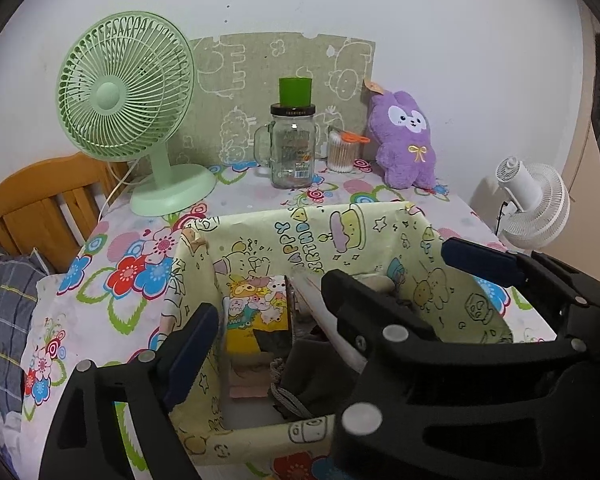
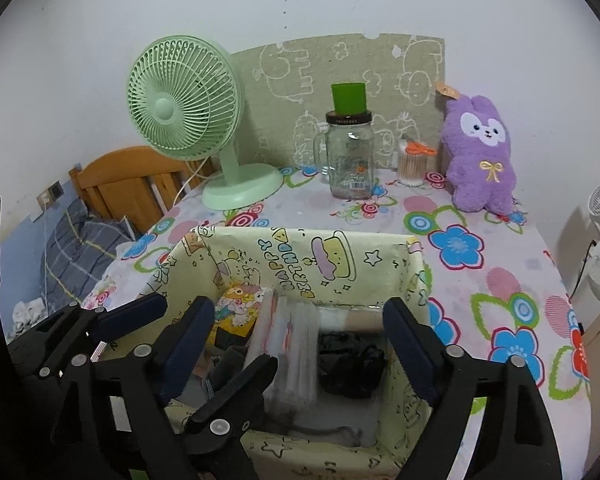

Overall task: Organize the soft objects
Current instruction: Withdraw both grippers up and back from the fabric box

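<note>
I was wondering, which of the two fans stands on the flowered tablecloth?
The green desk fan, standing at the table's back left beside the glass jar. The white fan sits off the table's right edge, lower down.

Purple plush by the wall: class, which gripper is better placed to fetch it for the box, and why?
Right, probably. The purple plush sits at the table's far right, and the right gripper hangs open over the box's right half; the left gripper is further left.

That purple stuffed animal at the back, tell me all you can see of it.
The purple plush toy looks like a fluffy bunny: white face patch, dark eyes, a yellow bow stitched on its chest, and a paper tag by one ear. It stands upright on the flowered tablecloth, at the wall, beside a cotton swab jar. Neither gripper touches it.
</note>
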